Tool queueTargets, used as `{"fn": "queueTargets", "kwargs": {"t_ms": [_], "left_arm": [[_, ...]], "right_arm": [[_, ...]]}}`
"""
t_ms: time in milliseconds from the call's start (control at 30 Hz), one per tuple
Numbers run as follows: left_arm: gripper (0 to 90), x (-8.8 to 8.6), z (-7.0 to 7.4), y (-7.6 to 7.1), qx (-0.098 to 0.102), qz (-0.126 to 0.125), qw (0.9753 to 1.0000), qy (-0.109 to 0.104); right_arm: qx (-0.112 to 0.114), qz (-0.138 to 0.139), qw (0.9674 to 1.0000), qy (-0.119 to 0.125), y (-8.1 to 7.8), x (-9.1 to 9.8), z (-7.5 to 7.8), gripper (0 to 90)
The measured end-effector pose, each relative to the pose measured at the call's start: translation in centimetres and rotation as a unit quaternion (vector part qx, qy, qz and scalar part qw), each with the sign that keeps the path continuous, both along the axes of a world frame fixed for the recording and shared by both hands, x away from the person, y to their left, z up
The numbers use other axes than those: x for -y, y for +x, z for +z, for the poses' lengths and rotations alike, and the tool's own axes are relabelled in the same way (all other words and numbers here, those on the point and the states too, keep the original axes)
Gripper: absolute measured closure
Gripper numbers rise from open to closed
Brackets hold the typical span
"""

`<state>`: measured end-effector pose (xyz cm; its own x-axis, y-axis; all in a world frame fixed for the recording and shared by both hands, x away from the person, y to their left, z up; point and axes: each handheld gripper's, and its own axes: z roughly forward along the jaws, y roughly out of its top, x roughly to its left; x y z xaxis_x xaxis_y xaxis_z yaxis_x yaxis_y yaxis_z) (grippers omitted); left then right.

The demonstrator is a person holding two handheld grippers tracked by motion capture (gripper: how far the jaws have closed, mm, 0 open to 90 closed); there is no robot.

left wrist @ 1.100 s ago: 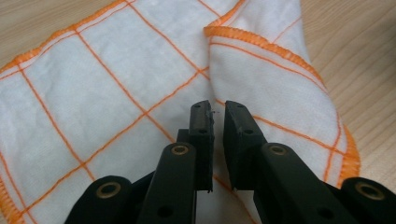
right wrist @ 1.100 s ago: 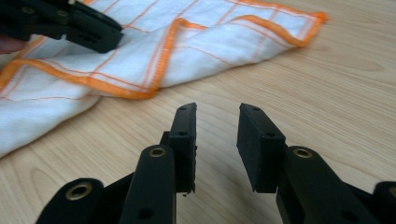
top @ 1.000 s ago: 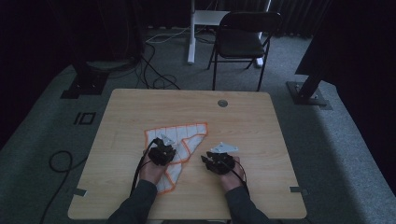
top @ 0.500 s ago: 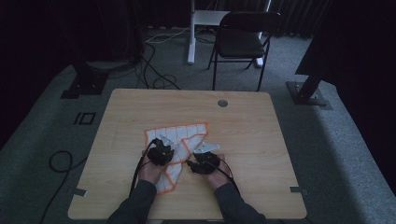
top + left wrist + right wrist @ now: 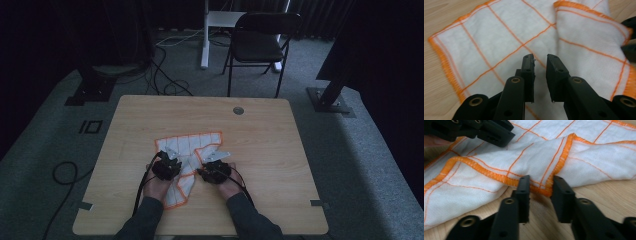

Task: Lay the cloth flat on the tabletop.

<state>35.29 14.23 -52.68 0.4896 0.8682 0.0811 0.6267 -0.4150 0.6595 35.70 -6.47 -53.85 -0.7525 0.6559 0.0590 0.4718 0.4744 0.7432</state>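
Recording lab or studio: grey carpet (image 5: 350, 165), dark drapes, stand bases (image 5: 330, 100), loose cables (image 5: 167, 85), folding chair (image 5: 260, 42).

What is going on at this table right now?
A person works a white cloth with orange grid lines and orange hem on the light wooden table, one two-jaw gripper in each hand. The left gripper sits over the flat cloth, jaws slightly apart and just opening. The right gripper is at a folded-over hemmed corner, which lies between its closing jaws; whether they pinch it is unclear.
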Motion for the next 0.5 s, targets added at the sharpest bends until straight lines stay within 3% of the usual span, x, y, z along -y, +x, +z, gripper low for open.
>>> {"fn": "queueTargets", "kwargs": {"t_ms": [67, 233, 500], "left_arm": [[77.5, -0.3, 0.0, -0.1, 0.001, 0.004, 1.0000, 0.000], [77.3, -1.0, -0.3, -0.4, 0.000, 0.011, 0.9999, 0.000], [76.6, -1.2, -0.5, -0.4, 0.002, 0.011, 0.9999, -0.002]], "right_arm": [[0.004, -0.002, 1.0000, 0.000, -0.2, 0.1, 0.2, 78.1], [0.010, -0.003, 0.9999, 0.007, -0.6, 0.7, 0.6, 85.9], [0.018, -0.003, 0.9998, 0.008, -1.9, 2.3, 1.3, 87.2]]}}
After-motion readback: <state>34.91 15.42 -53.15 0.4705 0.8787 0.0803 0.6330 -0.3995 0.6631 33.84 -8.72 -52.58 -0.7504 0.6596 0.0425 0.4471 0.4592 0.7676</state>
